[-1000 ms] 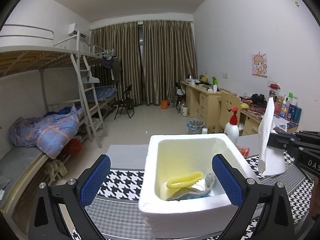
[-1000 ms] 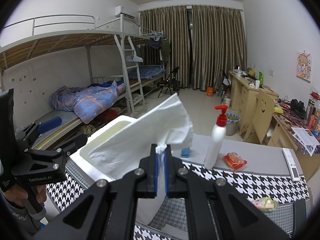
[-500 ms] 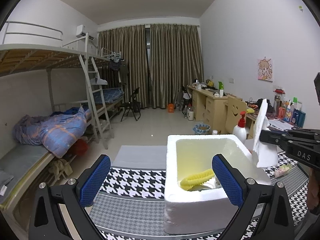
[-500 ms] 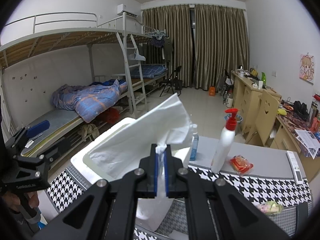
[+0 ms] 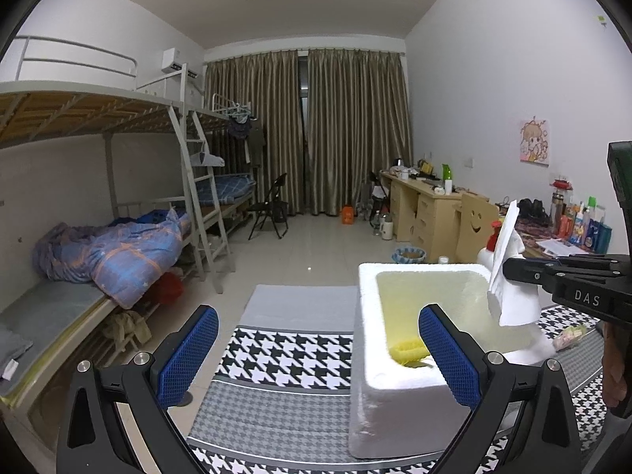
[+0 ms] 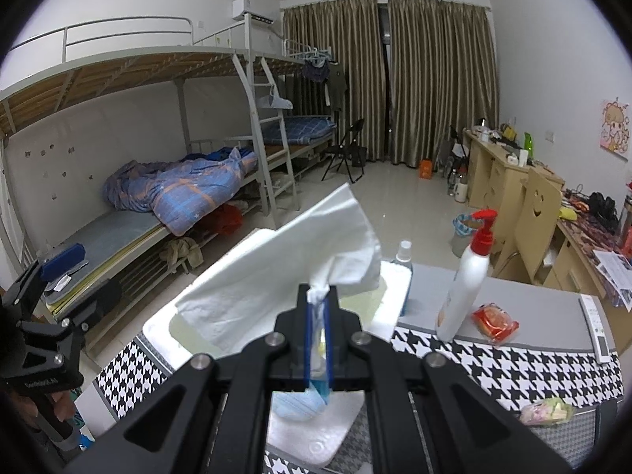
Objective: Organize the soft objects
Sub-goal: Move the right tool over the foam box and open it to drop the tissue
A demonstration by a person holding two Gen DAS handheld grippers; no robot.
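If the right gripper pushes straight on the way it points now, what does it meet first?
Probably the white foam box: the right gripper, shut on a white tissue, aims slightly downward over its open top. The tissue hides much of the line, so whether it meets the yellowish inside or the far rim is unclear.

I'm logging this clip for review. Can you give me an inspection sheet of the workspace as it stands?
Surface: table under a houndstooth cloth.
Job's things: white tissue; open foam box holding a yellow item.
Clutter: pump bottle, red packet, spray bottle, remote.
Grippers: right gripper shut on the tissue above the box; left gripper open, empty.
Cables: nothing seen.
Surroundings: bunk beds, curtains, desks.
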